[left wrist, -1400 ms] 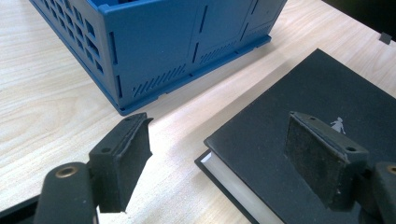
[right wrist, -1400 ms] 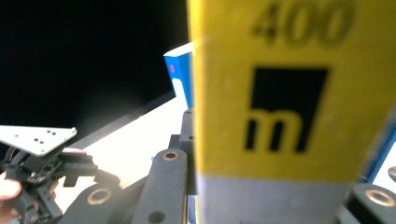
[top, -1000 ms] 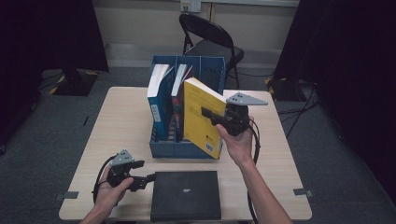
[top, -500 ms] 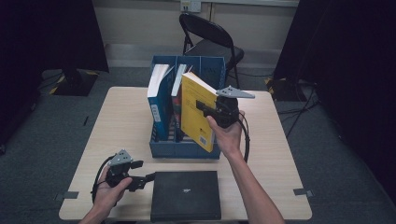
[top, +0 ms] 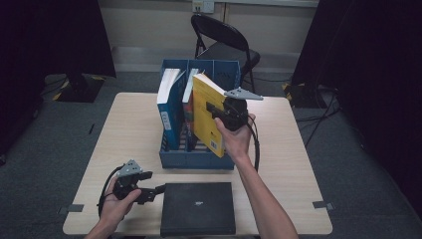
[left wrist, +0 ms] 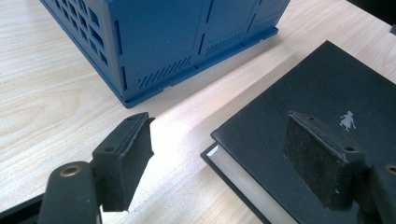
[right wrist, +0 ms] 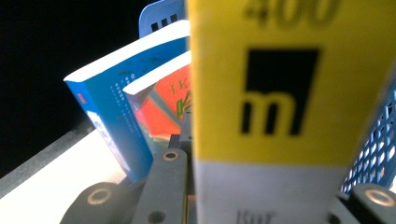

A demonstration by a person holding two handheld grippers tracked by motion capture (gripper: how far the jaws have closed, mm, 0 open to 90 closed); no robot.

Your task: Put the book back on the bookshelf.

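Note:
A yellow book (top: 206, 112) stands tilted over the right part of the blue file box (top: 196, 160), with my right gripper (top: 215, 110) shut on its edge. In the right gripper view the yellow book (right wrist: 280, 107) is clamped between the jaws of the right gripper (right wrist: 268, 196). Inside the box lean a blue book (top: 169, 107) and an orange book (top: 188, 112). My left gripper (top: 152, 191) rests open at the left edge of a black book (top: 198, 206) lying flat. In the left gripper view the left gripper (left wrist: 219, 135) straddles the corner of the black book (left wrist: 327, 102) without touching it.
The blue box (left wrist: 177, 42) stands mid-table, just beyond the black book. A folding chair (top: 224, 42) stands behind the wooden table (top: 129, 129). Bare tabletop lies left and right of the box. Dark curtains flank the room.
The right hand has carried the yellow book leftward, from beside the box's right wall to over its right part. The left gripper has stayed by the black book.

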